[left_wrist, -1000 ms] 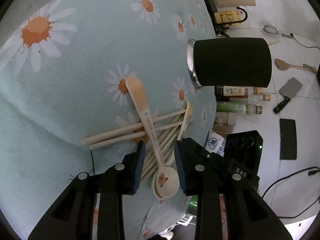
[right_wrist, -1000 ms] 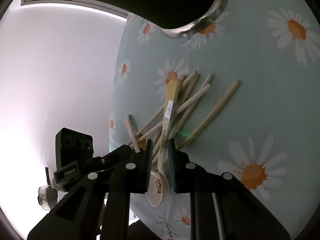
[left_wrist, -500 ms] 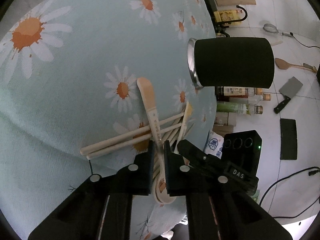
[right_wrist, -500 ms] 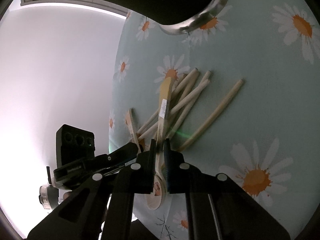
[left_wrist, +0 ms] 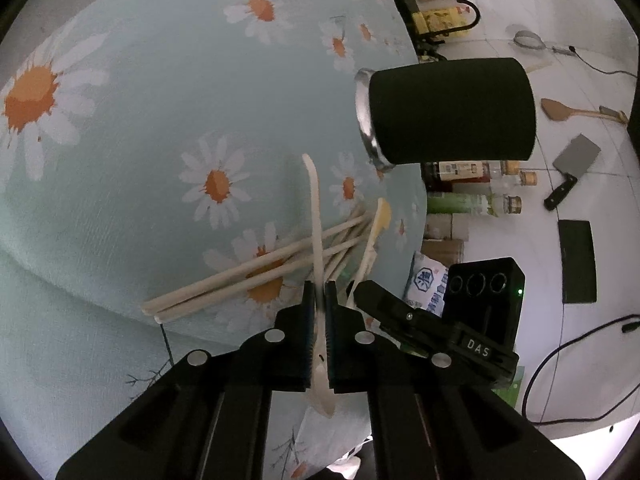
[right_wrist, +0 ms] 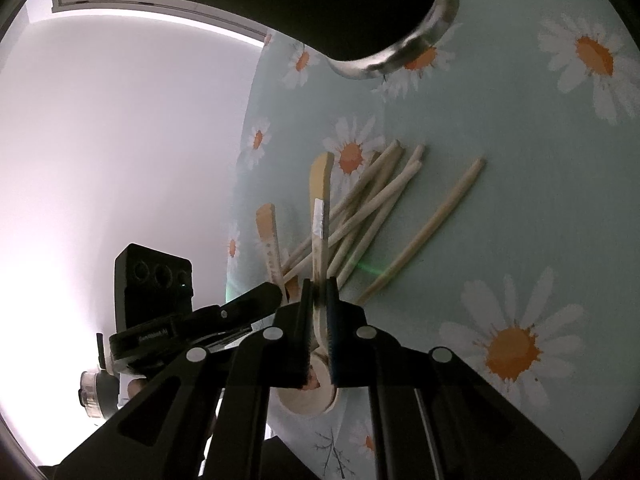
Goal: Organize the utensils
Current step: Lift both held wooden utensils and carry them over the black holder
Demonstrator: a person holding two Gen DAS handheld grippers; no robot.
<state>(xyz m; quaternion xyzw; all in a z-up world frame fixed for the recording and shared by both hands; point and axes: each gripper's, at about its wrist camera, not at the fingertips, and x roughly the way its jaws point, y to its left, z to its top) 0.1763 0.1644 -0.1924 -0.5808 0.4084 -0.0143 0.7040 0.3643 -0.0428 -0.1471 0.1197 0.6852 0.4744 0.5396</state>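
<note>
Several pale wooden chopsticks (left_wrist: 256, 276) and two cream spoons lie in a pile near the edge of a daisy-print tablecloth (left_wrist: 160, 100). My left gripper (left_wrist: 319, 292) is shut on one spoon (left_wrist: 316, 216), turned on edge, its handle pointing away above the pile. My right gripper (right_wrist: 319, 292) is shut on the other spoon (right_wrist: 321, 200), its bowl (right_wrist: 310, 392) showing below the fingers. The chopsticks also show in the right wrist view (right_wrist: 380, 216). A black cylindrical holder (left_wrist: 448, 110) with a metal base stands beyond the pile; its base shows in the right wrist view (right_wrist: 404, 56).
The other gripper's black body (left_wrist: 440, 336) sits close beside my left one. Past the table edge are bottles (left_wrist: 472, 188), a cleaver (left_wrist: 568, 168), a wooden spatula (left_wrist: 576, 112) and cables (left_wrist: 576, 348) on a white tiled surface.
Both grippers have closed: the left from wide open onto its spoon, the right from partly open onto its spoon. Both spoons have tilted up onto their edges off the chopstick pile.
</note>
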